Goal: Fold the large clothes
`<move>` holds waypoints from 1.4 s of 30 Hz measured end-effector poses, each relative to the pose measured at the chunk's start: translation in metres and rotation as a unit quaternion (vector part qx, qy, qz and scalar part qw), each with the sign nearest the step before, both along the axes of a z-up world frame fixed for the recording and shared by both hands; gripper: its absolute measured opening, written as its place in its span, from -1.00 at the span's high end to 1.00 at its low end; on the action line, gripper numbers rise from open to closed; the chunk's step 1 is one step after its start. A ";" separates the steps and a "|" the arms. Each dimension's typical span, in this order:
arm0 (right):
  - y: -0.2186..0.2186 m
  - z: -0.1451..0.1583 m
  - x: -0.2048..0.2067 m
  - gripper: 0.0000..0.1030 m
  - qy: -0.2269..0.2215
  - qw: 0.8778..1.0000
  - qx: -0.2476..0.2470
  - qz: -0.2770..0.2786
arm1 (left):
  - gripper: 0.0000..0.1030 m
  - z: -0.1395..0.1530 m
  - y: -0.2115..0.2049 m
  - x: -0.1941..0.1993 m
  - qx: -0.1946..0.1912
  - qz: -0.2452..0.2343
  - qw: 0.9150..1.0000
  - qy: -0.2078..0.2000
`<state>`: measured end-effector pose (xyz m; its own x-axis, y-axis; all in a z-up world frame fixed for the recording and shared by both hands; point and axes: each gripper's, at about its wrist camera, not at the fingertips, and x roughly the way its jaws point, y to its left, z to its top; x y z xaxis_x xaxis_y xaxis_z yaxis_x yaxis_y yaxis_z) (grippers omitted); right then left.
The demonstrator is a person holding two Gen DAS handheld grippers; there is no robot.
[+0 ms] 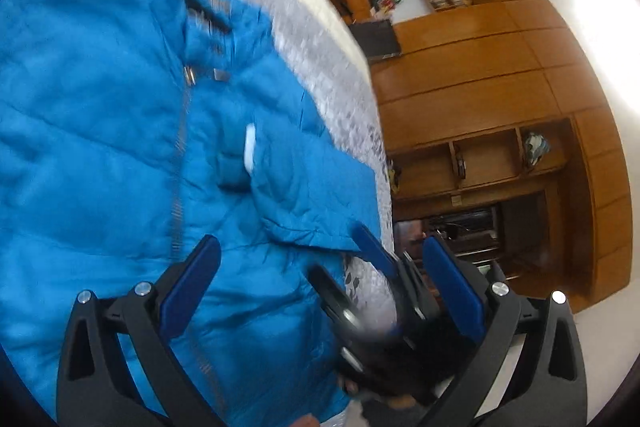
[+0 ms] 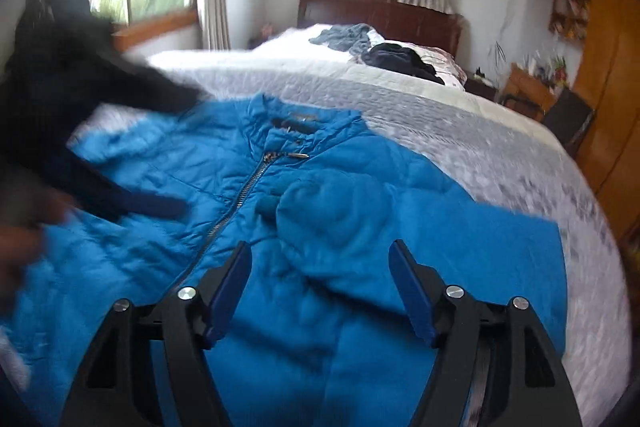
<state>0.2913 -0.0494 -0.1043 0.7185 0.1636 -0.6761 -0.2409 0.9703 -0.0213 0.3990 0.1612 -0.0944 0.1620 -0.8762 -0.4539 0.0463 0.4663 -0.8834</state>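
A bright blue puffer jacket (image 2: pixel 360 227) lies front up and zipped on the bed, collar toward the headboard. One sleeve (image 2: pixel 332 227) is folded across its chest. My right gripper (image 2: pixel 319 246) hovers open over the jacket's lower half, below that sleeve, with nothing between its fingers. My left gripper (image 1: pixel 320 245) is open too, above the jacket (image 1: pixel 100 147) near the bed's side edge. The right gripper (image 1: pixel 340 251) shows between its fingers. In the right wrist view a blurred blue-padded finger (image 2: pixel 156 205) of the left gripper reaches over the jacket's left side, with a hand (image 2: pixel 20 239) behind it.
The bed's grey-white quilt (image 2: pixel 500 155) extends right of the jacket. Dark and grey clothes (image 2: pixel 400 59) lie heaped near the wooden headboard (image 2: pixel 380 11). Wooden cabinets and shelves (image 1: pixel 500 107) stand beyond the bed's edge (image 1: pixel 360 99). Two windows are behind the bed.
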 end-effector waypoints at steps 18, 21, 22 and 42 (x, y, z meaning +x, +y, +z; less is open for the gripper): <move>-0.050 -0.021 -0.078 -0.46 -0.017 0.987 0.155 -0.027 | 0.82 -0.011 -0.087 0.051 0.142 -0.008 0.990 -0.001; -0.050 -0.027 -0.079 -0.46 -0.013 0.987 0.157 -0.027 | 0.87 0.019 -0.076 0.055 0.143 -0.011 0.989 -0.036; -0.050 -0.028 -0.080 -0.46 -0.015 0.987 0.159 -0.029 | 0.88 0.032 -0.072 0.057 0.142 -0.010 0.989 -0.049; -0.052 -0.029 -0.082 -0.46 -0.012 0.985 0.170 -0.030 | 0.91 0.075 0.164 0.045 0.197 0.113 0.970 -0.092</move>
<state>0.2090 -0.1017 -0.1336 0.7495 0.3333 -0.5720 -0.1856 0.9352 0.3017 0.4441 0.3255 -0.0196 0.4395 -0.5736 -0.6913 0.0449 0.7826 -0.6209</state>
